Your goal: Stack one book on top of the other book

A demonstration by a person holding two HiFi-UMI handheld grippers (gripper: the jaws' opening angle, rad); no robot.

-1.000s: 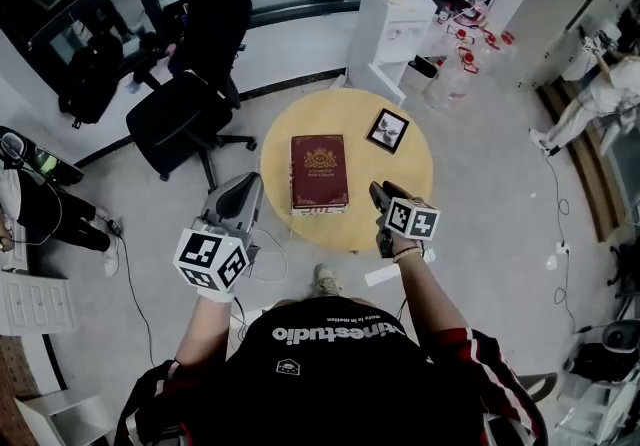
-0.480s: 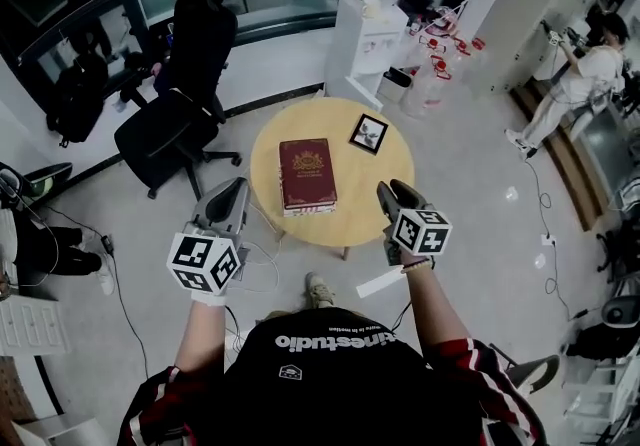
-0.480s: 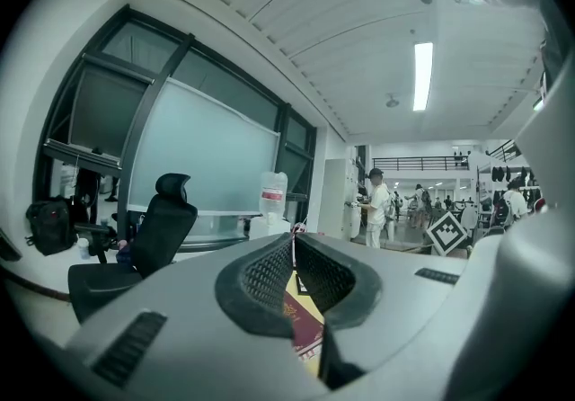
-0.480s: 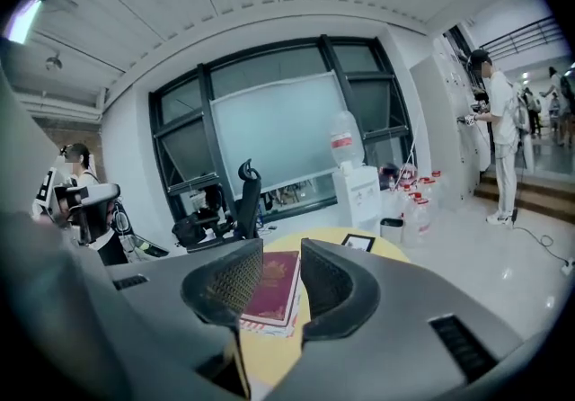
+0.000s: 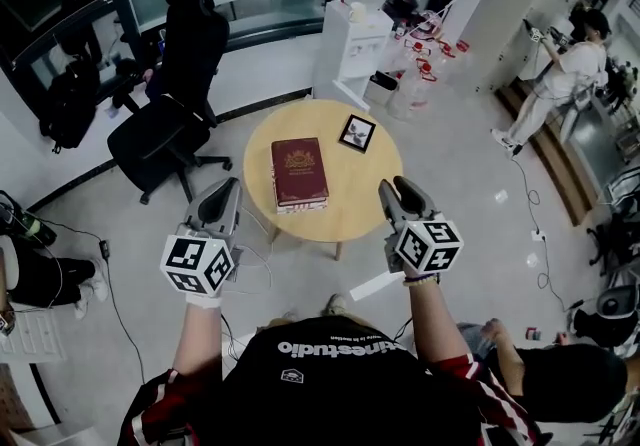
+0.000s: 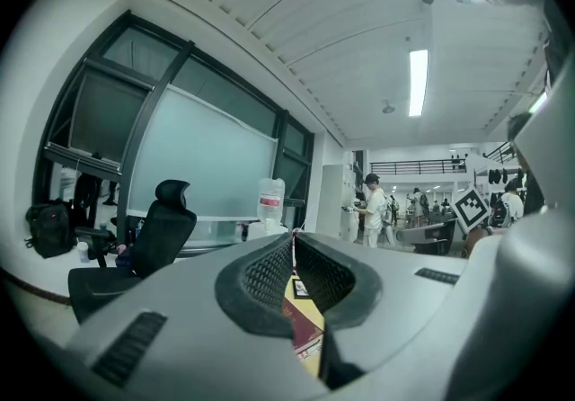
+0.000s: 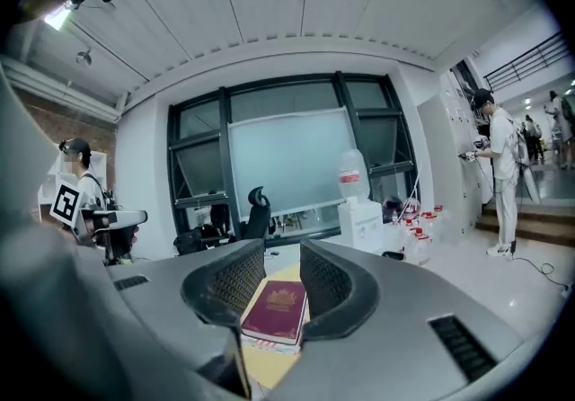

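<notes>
A dark red book (image 5: 299, 170) lies on top of a lighter book (image 5: 303, 205), stacked on the round yellow table (image 5: 350, 204). Both grippers hover well short of the table, held high and pointing roughly level. My left gripper (image 5: 226, 190) is at the left with its fingertips together and nothing in it. In the left gripper view (image 6: 292, 243) a strip of the red book (image 6: 304, 323) shows below the tips. My right gripper (image 5: 396, 190) stands partly open and empty. The right gripper view (image 7: 282, 257) frames the stacked books (image 7: 274, 311) far beyond the gap.
A small black-framed picture (image 5: 357, 133) lies on the table's far right. A black office chair (image 5: 170, 114) stands at the left, with a water dispenser (image 5: 355, 24) and bottles behind the table. One person (image 5: 560, 64) stands far right and another (image 5: 560, 374) is at the bottom right.
Both grippers have drawn back and risen from the table, the right one more. The table and the stacked books look smaller and farther off. The books have not moved.
</notes>
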